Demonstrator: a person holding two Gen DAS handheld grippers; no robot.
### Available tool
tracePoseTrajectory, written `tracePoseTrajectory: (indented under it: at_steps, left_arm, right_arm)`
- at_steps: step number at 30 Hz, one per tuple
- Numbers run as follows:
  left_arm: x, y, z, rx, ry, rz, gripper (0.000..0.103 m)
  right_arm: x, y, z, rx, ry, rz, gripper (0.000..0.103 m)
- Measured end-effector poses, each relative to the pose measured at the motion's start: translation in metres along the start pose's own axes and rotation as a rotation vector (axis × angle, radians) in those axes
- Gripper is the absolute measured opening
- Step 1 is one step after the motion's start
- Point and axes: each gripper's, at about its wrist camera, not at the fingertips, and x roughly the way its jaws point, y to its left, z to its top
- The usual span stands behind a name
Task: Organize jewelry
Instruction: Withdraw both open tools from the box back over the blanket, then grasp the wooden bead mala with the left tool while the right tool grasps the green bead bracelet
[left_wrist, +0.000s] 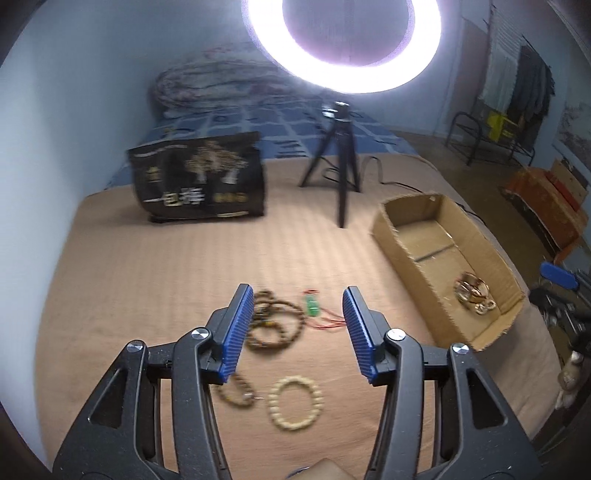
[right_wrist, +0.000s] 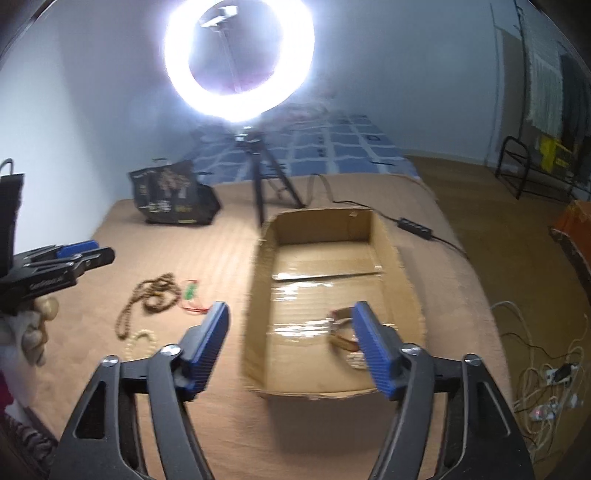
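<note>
My left gripper (left_wrist: 298, 297) is open and empty, held above a long brown bead necklace (left_wrist: 275, 325) and a green pendant on a red cord (left_wrist: 312, 306) on the tan bedspread. A pale bead bracelet (left_wrist: 295, 402) and a small brown bead bracelet (left_wrist: 236, 393) lie nearer. My right gripper (right_wrist: 290, 312) is open and empty over the near end of the cardboard box (right_wrist: 402, 258), where gold bangles (right_wrist: 343, 332) lie. The box (left_wrist: 491, 254) with bangles (left_wrist: 474, 293) shows in the left wrist view. The left gripper (right_wrist: 75, 251) shows in the right wrist view, above the necklace (right_wrist: 155, 295).
A black printed bag (left_wrist: 201, 177) and a ring light on a black tripod (left_wrist: 341, 155) stand at the back of the bed. A power cable and adapter (right_wrist: 413, 223) run behind the box. Cables and a power strip (right_wrist: 550, 384) lie on the floor right.
</note>
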Motion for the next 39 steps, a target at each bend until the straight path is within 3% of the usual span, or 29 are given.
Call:
tracePoseTrajectory:
  at_steps: [7, 17, 24, 32, 39]
  left_arm:
    - [-0.008, 0.053, -0.007, -0.055, 0.004, 0.059, 0.053]
    - [0.022, 0.098, -0.034, -0.108, 0.121, 0.069, 0.053]
    - [0.032, 0.108, -0.034, -0.145, 0.148, 0.041, 0.053]
    - [0.046, 0.107, -0.039, -0.115, 0.188, 0.047, 0.053]
    - [0.055, 0.113, -0.037, -0.148, 0.202, 0.036, 0.053]
  right_arm:
    - [-0.001, 0.043, -0.004, -0.057, 0.006, 0.078, 0.080]
    - [0.029, 0.086, -0.013, -0.118, 0.084, 0.102, 0.080]
    - [0.057, 0.103, -0.014, -0.124, 0.156, 0.129, 0.080]
    - [0.098, 0.130, -0.028, -0.152, 0.276, 0.201, 0.080]
    - [0.127, 0.153, -0.046, -0.223, 0.349, 0.186, 0.080]
